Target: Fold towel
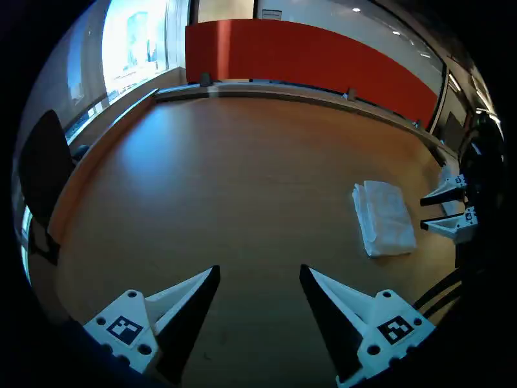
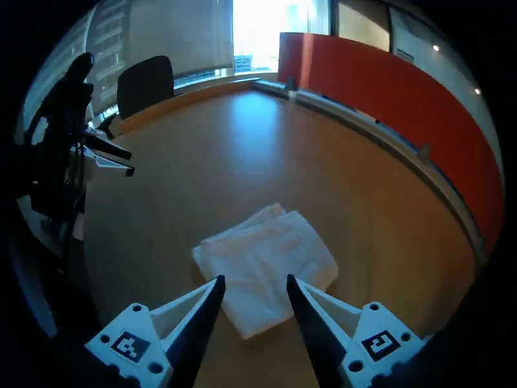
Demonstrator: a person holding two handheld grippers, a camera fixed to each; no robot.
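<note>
Office: long desk (image 1: 245, 168), red partition (image 1: 310, 58).

On table (image 2: 258, 149): towel (image 2: 265, 258) just before right tongs (image 2: 255, 279); left tongs (image 1: 259, 268) well apart, to left.

Left gripper view: big brown table (image 1: 245, 168) straight ahead. Long red wall (image 1: 310, 58) along far edge. Bright window (image 1: 136, 45) ahead, off left. Black chair (image 1: 42, 168) far left. Small ceiling lights (image 1: 355, 10) high up, ahead right.

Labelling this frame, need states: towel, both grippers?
Towel: folded into a compact stack, flat on the wooden table, not gripped.
Left gripper: open, empty, over bare table away from the towel.
Right gripper: open, empty, aimed at the towel.
</note>
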